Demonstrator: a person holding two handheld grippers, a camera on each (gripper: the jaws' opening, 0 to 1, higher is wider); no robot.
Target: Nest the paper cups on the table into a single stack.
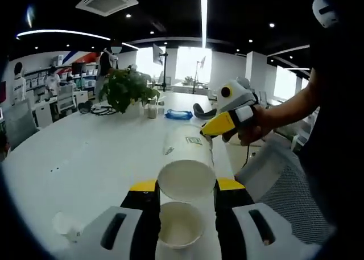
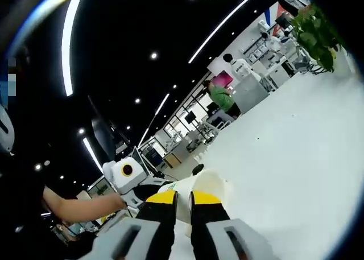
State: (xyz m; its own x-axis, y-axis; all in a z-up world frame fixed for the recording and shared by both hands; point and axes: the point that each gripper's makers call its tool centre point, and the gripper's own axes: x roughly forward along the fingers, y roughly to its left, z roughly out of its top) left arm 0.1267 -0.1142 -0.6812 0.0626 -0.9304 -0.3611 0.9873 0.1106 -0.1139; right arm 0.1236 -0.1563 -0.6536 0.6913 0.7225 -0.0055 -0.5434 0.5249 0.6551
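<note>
Paper cups (image 1: 186, 174) above white table (image 1: 85, 157), office ceiling lights (image 1: 203, 9)

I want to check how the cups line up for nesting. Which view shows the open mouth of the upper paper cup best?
The left gripper view: the upper cup faces the camera, its round mouth showing just above the lower cup. The right gripper view shows a cup's outside behind the right gripper, no mouth.

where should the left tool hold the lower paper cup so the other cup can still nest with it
Grip the lower cup across its side wall under the rim, coming in from both sides, as the left tool flanks it. Its open mouth faces the camera, so this leaves it clear for the upper cup, held by the right tool.
</note>
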